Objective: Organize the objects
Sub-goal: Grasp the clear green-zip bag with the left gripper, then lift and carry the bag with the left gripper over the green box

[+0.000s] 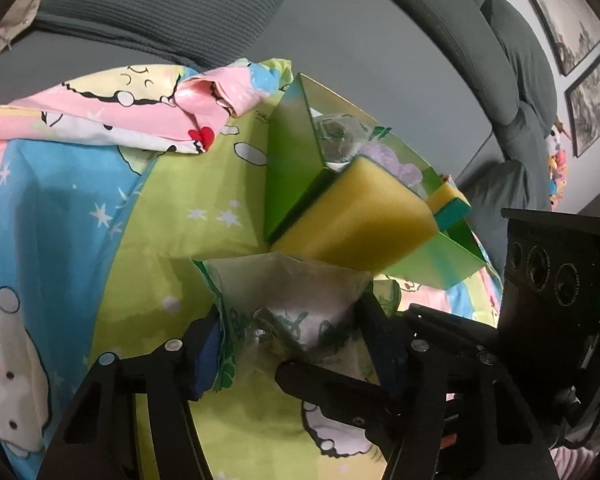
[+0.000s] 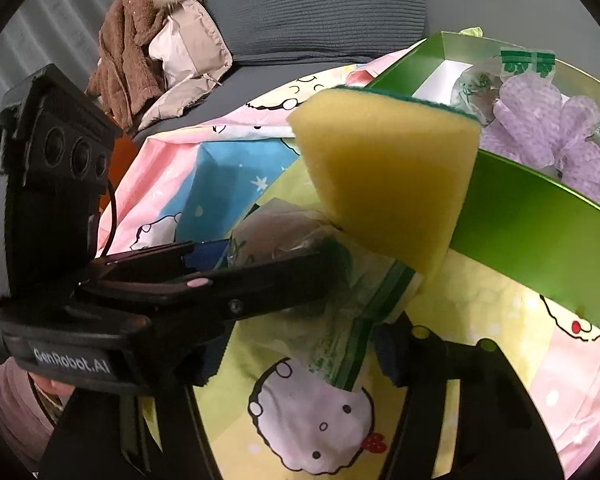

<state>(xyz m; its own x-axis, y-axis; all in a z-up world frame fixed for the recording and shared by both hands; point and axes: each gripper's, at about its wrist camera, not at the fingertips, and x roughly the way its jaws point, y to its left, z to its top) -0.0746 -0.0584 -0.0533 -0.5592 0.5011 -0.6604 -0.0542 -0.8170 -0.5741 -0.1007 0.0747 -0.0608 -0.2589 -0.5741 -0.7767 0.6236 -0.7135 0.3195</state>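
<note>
Two handheld claws meet over a bed or sofa covered with a cartoon-printed sheet (image 1: 148, 184) in pink, blue and lime. The left claw (image 1: 292, 344) is partly closed, its blue-padded fingers (image 1: 202, 364) pressing both sides of a clear plastic packet (image 1: 288, 296) with green printing. The right claw (image 2: 300, 354) is also half closed around the same packet's striped green end (image 2: 352, 344); whether its pads actually touch is hard to tell. A yellow sponge (image 2: 388, 184) with a green scouring side leans tilted against the near wall of an open green box (image 2: 540, 232), just above the packet. The box holds a purple glove (image 2: 540, 128) and more packets.
</note>
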